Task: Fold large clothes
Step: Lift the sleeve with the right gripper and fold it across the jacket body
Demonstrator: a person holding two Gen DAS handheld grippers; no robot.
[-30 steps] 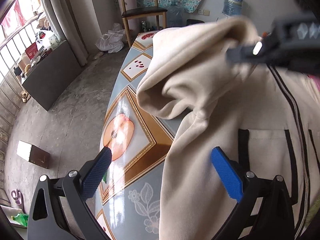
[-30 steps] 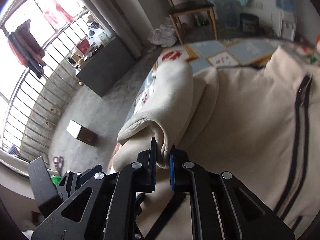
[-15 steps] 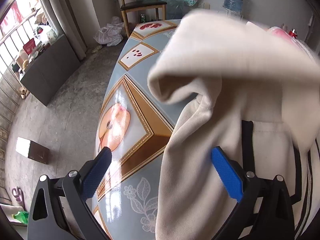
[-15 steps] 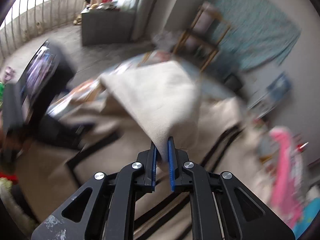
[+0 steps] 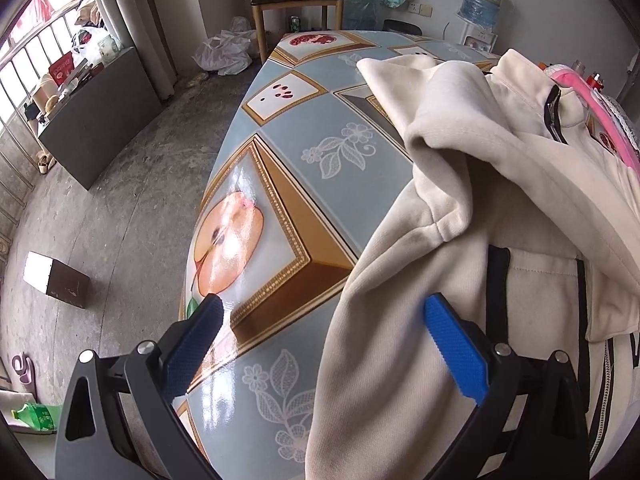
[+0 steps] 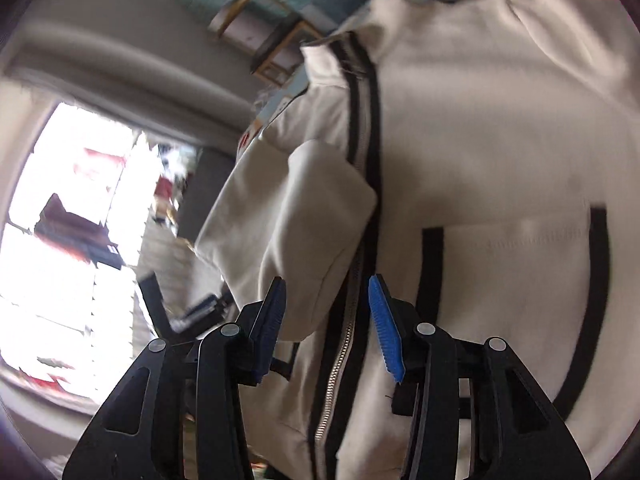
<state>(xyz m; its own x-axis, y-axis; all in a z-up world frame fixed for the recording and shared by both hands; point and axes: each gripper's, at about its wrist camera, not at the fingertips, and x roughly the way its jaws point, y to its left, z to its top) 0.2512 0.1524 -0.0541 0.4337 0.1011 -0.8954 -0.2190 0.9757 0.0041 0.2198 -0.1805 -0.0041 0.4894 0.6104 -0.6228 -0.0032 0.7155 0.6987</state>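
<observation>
Jacket (image 5: pixel 500 320) on tabletop (image 5: pixel 320 148), sleeve (image 5: pixel 520 152) folded across its front; chair (image 5: pixel 298 0) beyond far edge; box (image 5: pixel 56 282) on floor, left.

Right view motion-blurred; jacket (image 6: pixel 480 160) edge-cropped

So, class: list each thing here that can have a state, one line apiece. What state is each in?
Jacket: spread on the table, zipped.
Sleeve: folded across the front.
Left tongs: open, empty.
Right tongs: opening, sleeve cuff loose between.
</observation>
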